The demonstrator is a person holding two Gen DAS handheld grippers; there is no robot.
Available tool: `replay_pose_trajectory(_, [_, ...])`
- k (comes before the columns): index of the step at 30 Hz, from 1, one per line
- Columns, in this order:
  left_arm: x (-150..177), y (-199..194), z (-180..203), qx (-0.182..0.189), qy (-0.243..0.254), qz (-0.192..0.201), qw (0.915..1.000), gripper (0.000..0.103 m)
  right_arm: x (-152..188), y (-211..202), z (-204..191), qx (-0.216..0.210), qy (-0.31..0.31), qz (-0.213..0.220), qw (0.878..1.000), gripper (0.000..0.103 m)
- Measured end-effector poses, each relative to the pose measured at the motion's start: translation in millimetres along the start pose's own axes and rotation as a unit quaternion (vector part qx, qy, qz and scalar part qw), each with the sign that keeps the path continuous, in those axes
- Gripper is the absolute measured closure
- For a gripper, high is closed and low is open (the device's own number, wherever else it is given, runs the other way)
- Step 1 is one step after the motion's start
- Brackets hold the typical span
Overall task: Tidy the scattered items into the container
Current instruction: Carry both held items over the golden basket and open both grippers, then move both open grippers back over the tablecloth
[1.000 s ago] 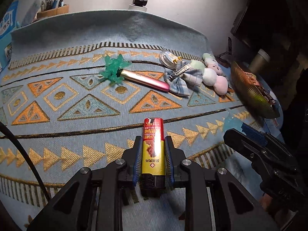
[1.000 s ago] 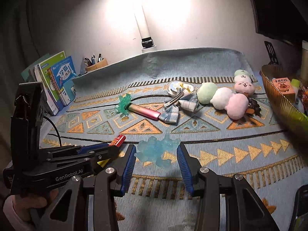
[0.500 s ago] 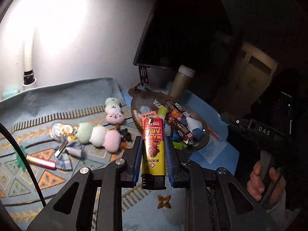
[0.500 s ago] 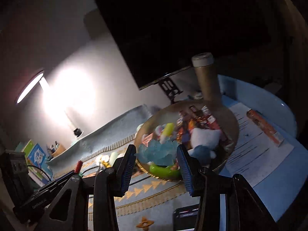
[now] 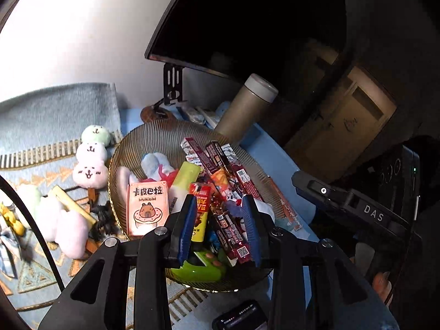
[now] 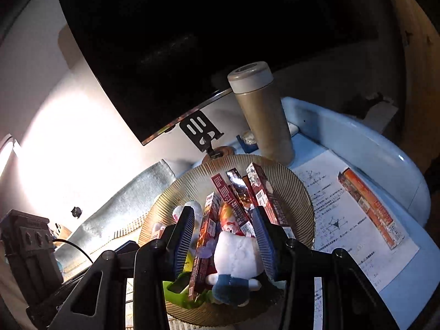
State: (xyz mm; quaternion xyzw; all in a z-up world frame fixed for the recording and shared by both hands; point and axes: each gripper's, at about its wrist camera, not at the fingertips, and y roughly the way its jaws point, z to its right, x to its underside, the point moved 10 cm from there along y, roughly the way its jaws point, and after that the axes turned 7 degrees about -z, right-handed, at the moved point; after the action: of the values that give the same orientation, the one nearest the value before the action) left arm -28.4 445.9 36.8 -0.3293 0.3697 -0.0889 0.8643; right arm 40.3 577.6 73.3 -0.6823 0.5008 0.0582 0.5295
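My left gripper (image 5: 219, 200) hangs over the ribbed golden bowl (image 5: 165, 134), which is piled with snack boxes and small toys. Its jaws are opening. The red and yellow tube (image 5: 202, 214) leans on the left pad, with a clear gap to the right pad. My right gripper (image 6: 223, 211) hovers over the same bowl (image 6: 288, 176), jaws apart. A pale lilac-blue translucent piece (image 6: 205, 249) shows near its left pad, and I cannot see whether the pads press on it. A white plush (image 6: 236, 253) in the bowl shows between them.
Pastel plush skewers (image 5: 89, 165) and a hair bow lie on the patterned mat left of the bowl. A tan flask (image 6: 261, 115) stands just behind the bowl, under a dark monitor. A printed sheet (image 6: 343, 220) with an orange box lies to the right. A hand (image 5: 382, 286) holds the right gripper's housing.
Both grippers swung from above the mat to above the bowl. The left jaws widened and no longer clamp the tube. The blue cluster no longer fills the right jaws' gap.
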Motion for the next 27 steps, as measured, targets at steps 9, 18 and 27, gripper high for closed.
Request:
replay_pose_trajectory(9, [33, -39, -27, 0.019, -0.036, 0.007, 0.9992, 0.072, 45, -8, -9, -0.041, 0.018, -0.041, 0.998, 0.056])
replay_pose_trajectory(18, [81, -112, -96, 0.007, -0.116, 0.029, 0.9927, 0.072, 70, -30, -89, -0.103, -0.02, -0.038, 0.994, 0.034])
replay_pose_trajectory(27, [133, -202, -201, -0.06, -0.206, 0.096, 0.972, 0.07, 163, 16, -153, -0.073, -0.056, -0.061, 0.994, 0.03])
